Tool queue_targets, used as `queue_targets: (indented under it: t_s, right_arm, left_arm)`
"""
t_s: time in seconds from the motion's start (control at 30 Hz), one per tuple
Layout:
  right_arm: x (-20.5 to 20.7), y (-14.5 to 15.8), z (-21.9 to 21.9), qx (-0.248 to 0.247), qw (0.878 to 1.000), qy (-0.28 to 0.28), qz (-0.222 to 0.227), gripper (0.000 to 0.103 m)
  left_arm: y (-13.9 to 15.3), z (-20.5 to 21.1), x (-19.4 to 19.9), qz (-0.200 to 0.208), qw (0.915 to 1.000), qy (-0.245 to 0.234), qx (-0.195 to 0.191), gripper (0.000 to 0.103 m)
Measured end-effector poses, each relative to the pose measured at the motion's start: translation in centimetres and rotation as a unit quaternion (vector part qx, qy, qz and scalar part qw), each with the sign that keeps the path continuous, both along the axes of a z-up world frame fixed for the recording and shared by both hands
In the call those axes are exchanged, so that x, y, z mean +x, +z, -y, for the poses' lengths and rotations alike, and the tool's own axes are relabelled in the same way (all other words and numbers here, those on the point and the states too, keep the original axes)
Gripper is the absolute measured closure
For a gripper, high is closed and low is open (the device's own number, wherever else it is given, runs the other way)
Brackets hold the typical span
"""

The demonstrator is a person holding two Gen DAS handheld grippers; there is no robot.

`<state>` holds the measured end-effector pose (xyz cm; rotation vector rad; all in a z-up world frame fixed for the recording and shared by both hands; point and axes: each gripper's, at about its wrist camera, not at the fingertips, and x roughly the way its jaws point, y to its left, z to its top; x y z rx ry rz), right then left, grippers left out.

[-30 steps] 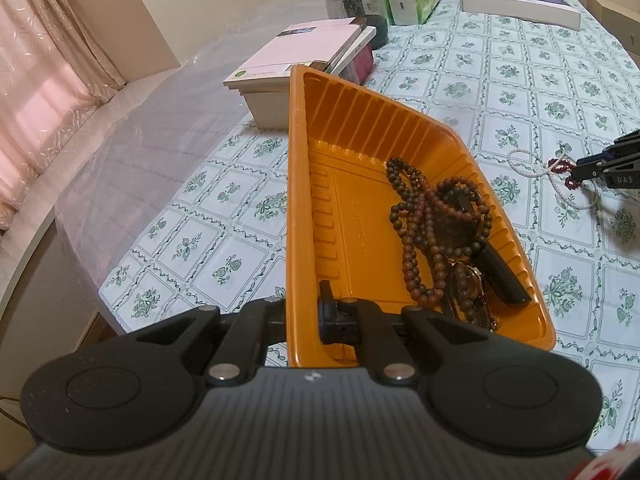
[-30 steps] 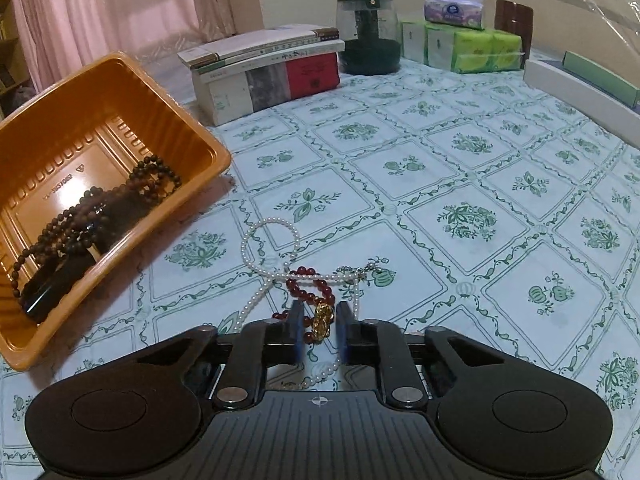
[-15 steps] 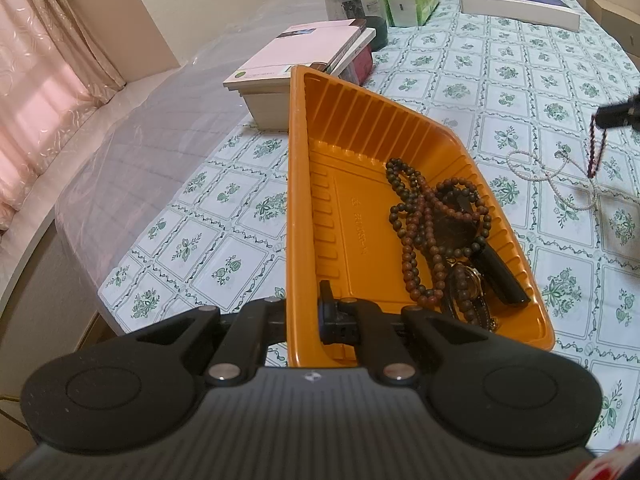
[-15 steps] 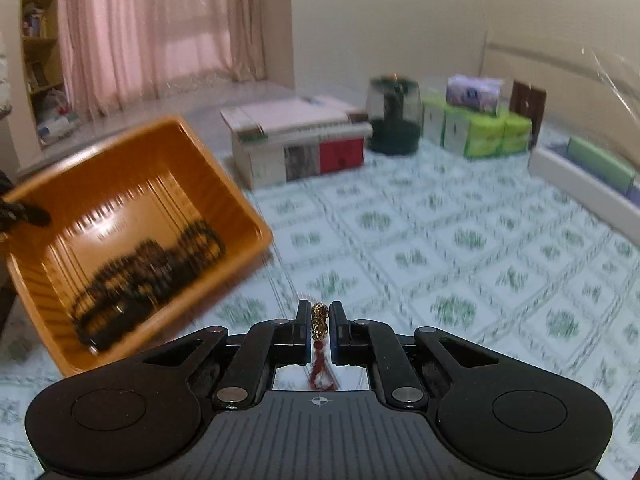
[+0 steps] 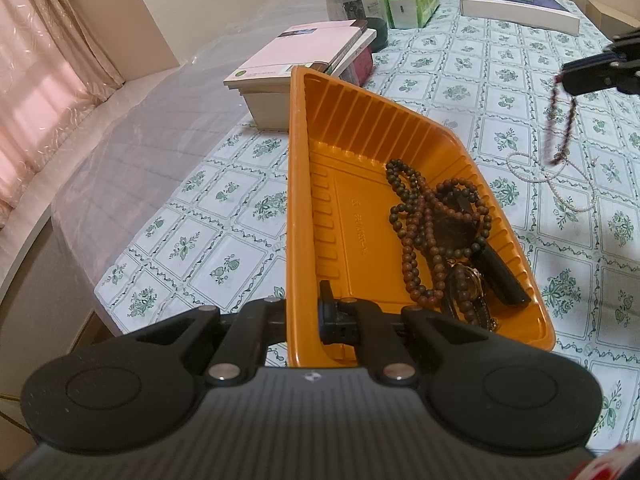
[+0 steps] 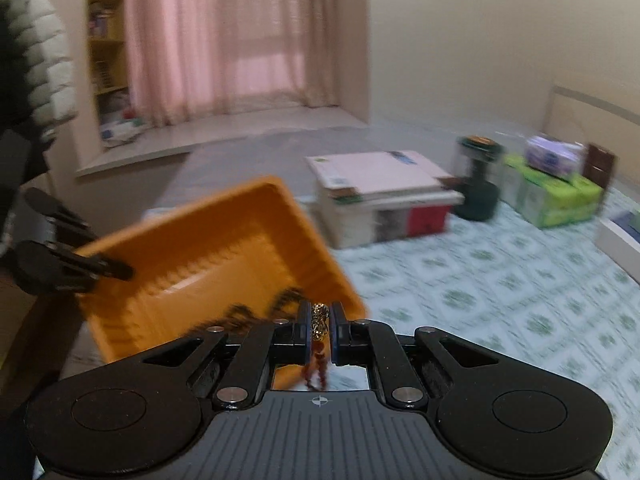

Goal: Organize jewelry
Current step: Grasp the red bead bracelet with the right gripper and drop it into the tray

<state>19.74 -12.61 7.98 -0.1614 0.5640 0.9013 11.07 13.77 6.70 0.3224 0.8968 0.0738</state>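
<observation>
Green-flowered white cloth covers the desk (image 5: 460, 92), with pink curtains and a stack of books (image 5: 304, 60) behind. On it the orange plastic tray (image 5: 320, 184) stands tilted, because the left gripper (image 5: 303, 312) is clamped on its near rim and lifts that side. Several brown wooden bead strings (image 5: 432, 232) and a dark watch-like piece lie in the lower corner of the tray.

The right gripper (image 6: 321, 326) is closed on the gold charm of a dark red bead bracelet (image 6: 316, 364); the bracelet hangs free below the fingers, above the cloth and to the right of the tray. A white pearl necklace (image 5: 552, 176) lies on the cloth, apart from the tray.

I think the main risk is the grip itself: only the small charm is pinched, so a quick swing may pull it out and the bracelet falls on the cloth instead of in the tray. The hanging loop could also catch the tray's far rim if it is carried too low. If the left grip slips, the tilted tray may drop and its beads may slide out.

The left gripper points steeply down along the tray rim. The right gripper is raised and points only a little downward, toward the tray; its view is blurred.
</observation>
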Motion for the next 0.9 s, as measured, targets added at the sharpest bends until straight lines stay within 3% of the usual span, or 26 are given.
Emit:
queue_targets:
  t_s: [0.4, 0.73, 0.83, 0.87, 0.9]
  right_arm:
    - [-3.5, -0.5, -9.2, 0.0, 0.992, 0.123, -0.038, 0.095]
    - [-3.4, -2.1, -11.0, 0.014, 0.989, 0.127, -0.069, 0.094]
    - [-2.8, -1.7, -10.1, 0.031, 0.991, 0.105, -0.076, 0.079]
    - [-2.6, -1.6, -9.6, 0.038, 0.992, 0.096, -0.077, 0.067]
    - [-2.3, -1.5, -8.8, 0.044, 0.992, 0.085, -0.077, 0.062]
  left_arm:
    - [0.0, -0.1, -0.1, 0.002, 1.0, -0.001, -0.003, 0.097]
    - [0.0, -0.3, -0.1, 0.004, 1.0, 0.001, -0.007, 0.097]
    - [0.0, -0.3, -0.1, 0.004, 1.0, 0.001, -0.008, 0.097]
    - [-0.1, -0.2, -0.1, 0.004, 1.0, 0.001, -0.007, 0.097]
    - [-0.1, -0.2, -0.1, 0.004, 1.0, 0.001, -0.007, 0.097]
